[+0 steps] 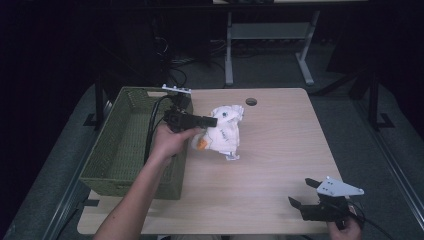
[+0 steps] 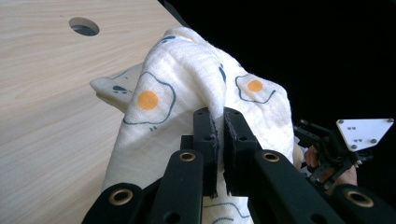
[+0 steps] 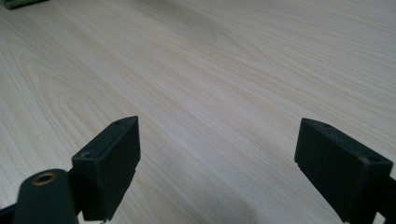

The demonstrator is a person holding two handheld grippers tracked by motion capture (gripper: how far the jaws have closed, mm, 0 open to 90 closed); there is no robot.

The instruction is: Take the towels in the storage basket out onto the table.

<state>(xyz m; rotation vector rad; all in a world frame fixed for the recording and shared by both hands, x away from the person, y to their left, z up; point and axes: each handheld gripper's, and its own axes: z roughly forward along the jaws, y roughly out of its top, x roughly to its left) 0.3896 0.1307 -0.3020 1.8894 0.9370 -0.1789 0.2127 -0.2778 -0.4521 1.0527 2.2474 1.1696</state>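
Observation:
A white cloth [image 1: 225, 131] printed with fried eggs hangs bunched above the middle of the wooden table [image 1: 280, 150]. My left gripper [image 1: 214, 121] is shut on its upper edge. In the left gripper view the two black jaws pinch a fold of the cloth [image 2: 187, 88] at the gripper [image 2: 219, 128], and the fabric drapes down on both sides. My right gripper [image 1: 302, 192] rests near the table's front right corner, open, with nothing between its jaws. The right gripper view has the gripper [image 3: 217, 149] held wide over bare wood.
A green woven basket [image 1: 132, 145] stands along the table's left edge, just left of the left hand. A round cable hole [image 1: 251, 101] sits near the far edge. Desk legs and cables [image 1: 230, 50] lie beyond the table.

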